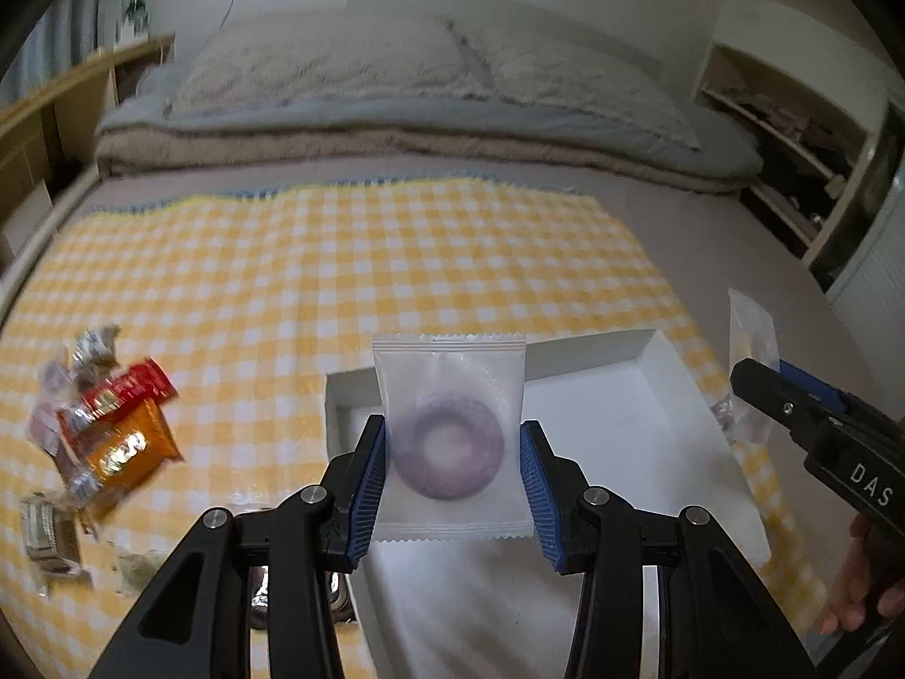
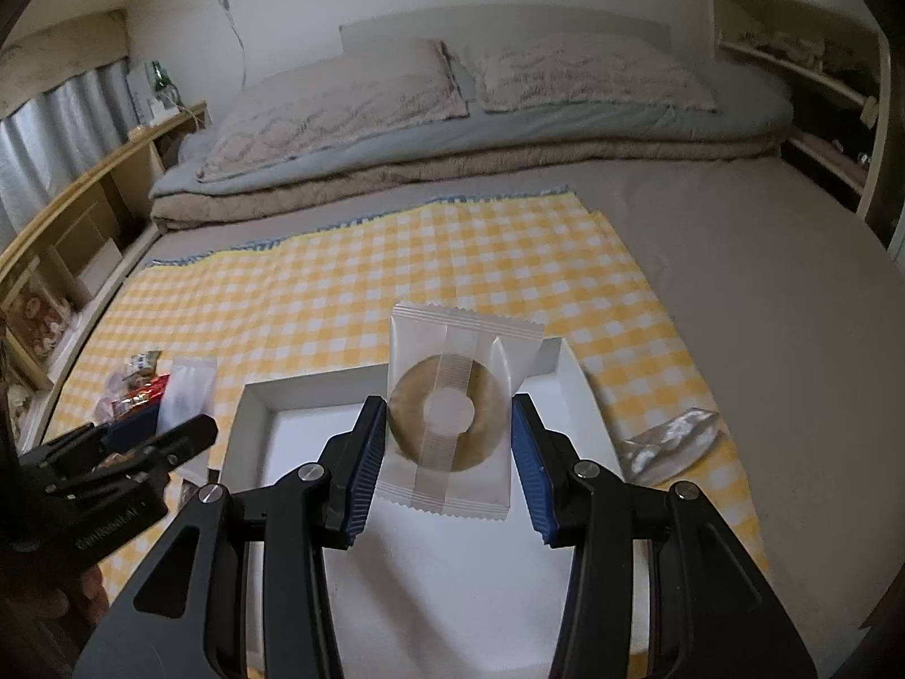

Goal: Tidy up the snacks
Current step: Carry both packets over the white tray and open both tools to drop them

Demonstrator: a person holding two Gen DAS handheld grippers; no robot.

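My left gripper (image 1: 452,472) is shut on a clear packet with a purple ring snack (image 1: 449,447), its blue pads pressing both sides. It hangs over a white box (image 1: 628,396) on the yellow checked cloth (image 1: 339,283). My right gripper (image 2: 449,441) is shut on a clear packet with a tan ring snack (image 2: 452,418), held over the same white box (image 2: 266,396). Each gripper shows in the other's view: the right gripper (image 1: 758,382) with its packet (image 1: 749,328) at the right edge, and the left gripper (image 2: 153,430) with its packet (image 2: 189,390) at the left.
A pile of wrapped snacks (image 1: 113,430), red and orange among them, lies on the cloth left of the box. A silver wrapper (image 2: 673,444) lies right of the box. Pillows (image 2: 350,107) and folded bedding lie beyond the cloth. Wooden shelves (image 2: 73,226) run along the left.
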